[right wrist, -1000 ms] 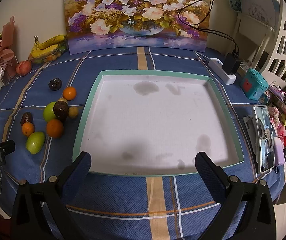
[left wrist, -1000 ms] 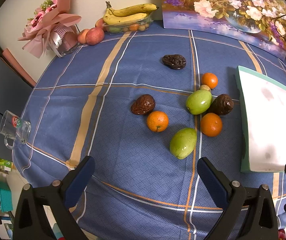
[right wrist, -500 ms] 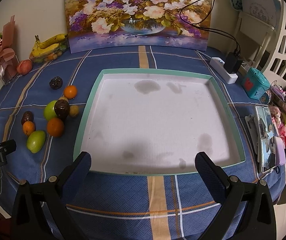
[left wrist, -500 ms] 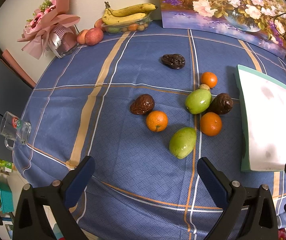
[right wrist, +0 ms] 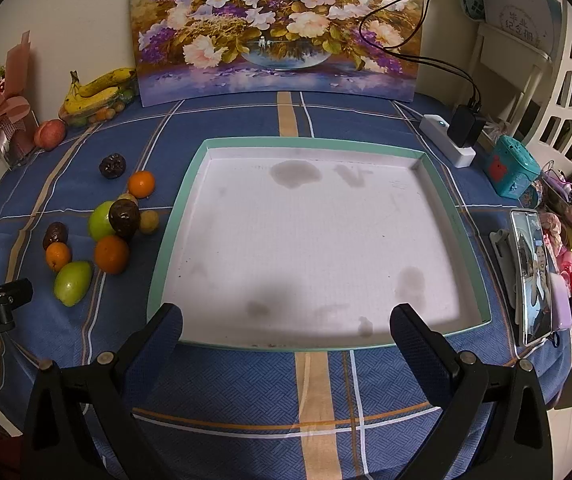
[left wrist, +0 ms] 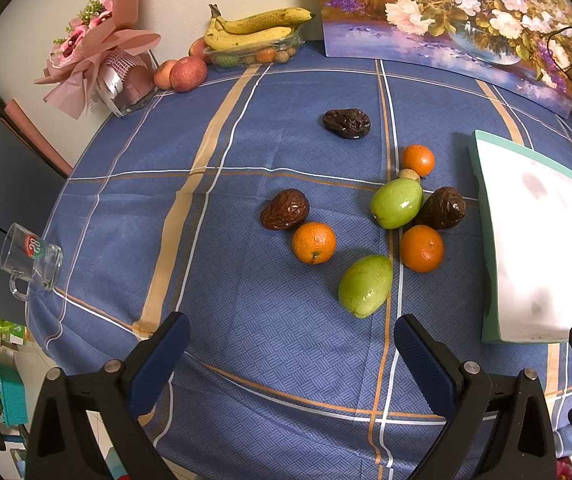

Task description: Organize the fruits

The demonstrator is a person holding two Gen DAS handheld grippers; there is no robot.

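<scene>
Loose fruit lies on the blue checked tablecloth (left wrist: 134,208): two green mangoes (left wrist: 365,286) (left wrist: 396,203), three oranges (left wrist: 313,242) (left wrist: 421,248) (left wrist: 417,159), and dark wrinkled fruits (left wrist: 285,209) (left wrist: 442,208) (left wrist: 346,123). A white tray with a teal rim (right wrist: 429,162) lies right of them, with nothing in it. My left gripper (left wrist: 287,342) hangs open above the cloth, short of the nearest mango. My right gripper (right wrist: 286,332) is open over the tray's near edge. The same fruit cluster (right wrist: 112,254) shows at the left of the right wrist view.
At the back stand a flower painting (right wrist: 278,28), bananas in a punnet (left wrist: 256,32), apples (left wrist: 188,74) and a pink bouquet (left wrist: 98,56). A glass mug (left wrist: 32,258) sits at the left table edge. A power strip (right wrist: 447,140), a phone (right wrist: 531,276) and clutter lie right.
Both views have shifted very slightly; the fruit and tray have not moved, and both grippers stay open.
</scene>
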